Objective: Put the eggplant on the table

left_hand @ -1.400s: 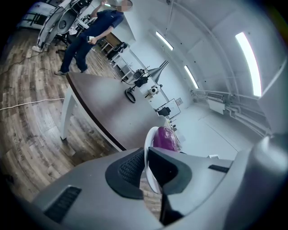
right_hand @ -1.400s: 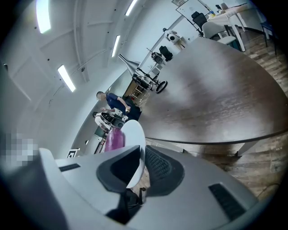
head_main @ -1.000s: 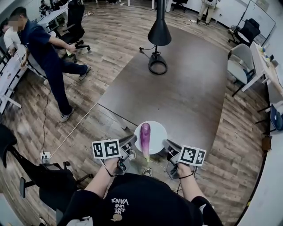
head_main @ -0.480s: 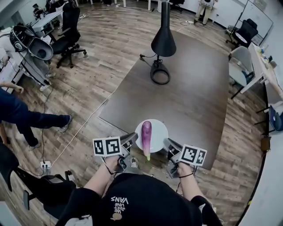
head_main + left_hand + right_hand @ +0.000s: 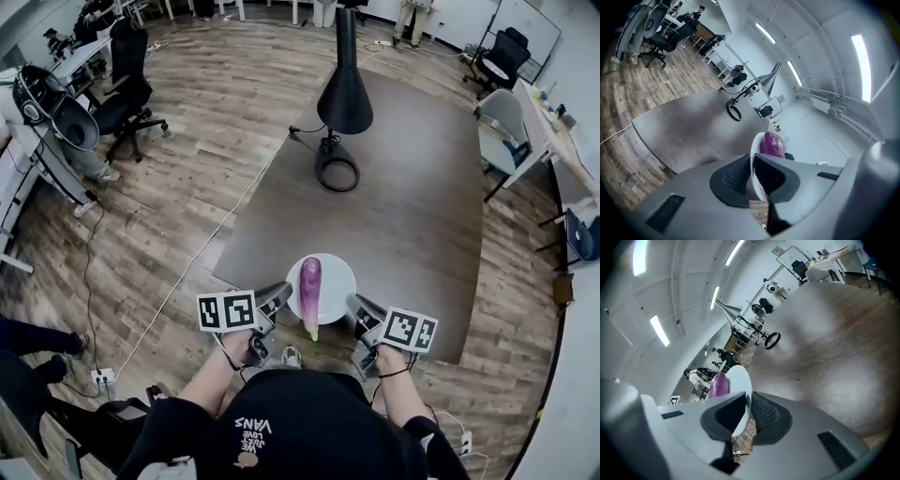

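My left gripper (image 5: 279,296) and right gripper (image 5: 356,307) each clamp the rim of the white plate (image 5: 337,270), low centre of the frame. The eggplant (image 5: 309,286) lies on it, at the table's (image 5: 403,187) near edge.

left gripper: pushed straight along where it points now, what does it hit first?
The left gripper is clamped on the plate rim, so the plate carrying the eggplant goes with it. Past that, its line slants down to the bare table top, probably; depth is unclear.
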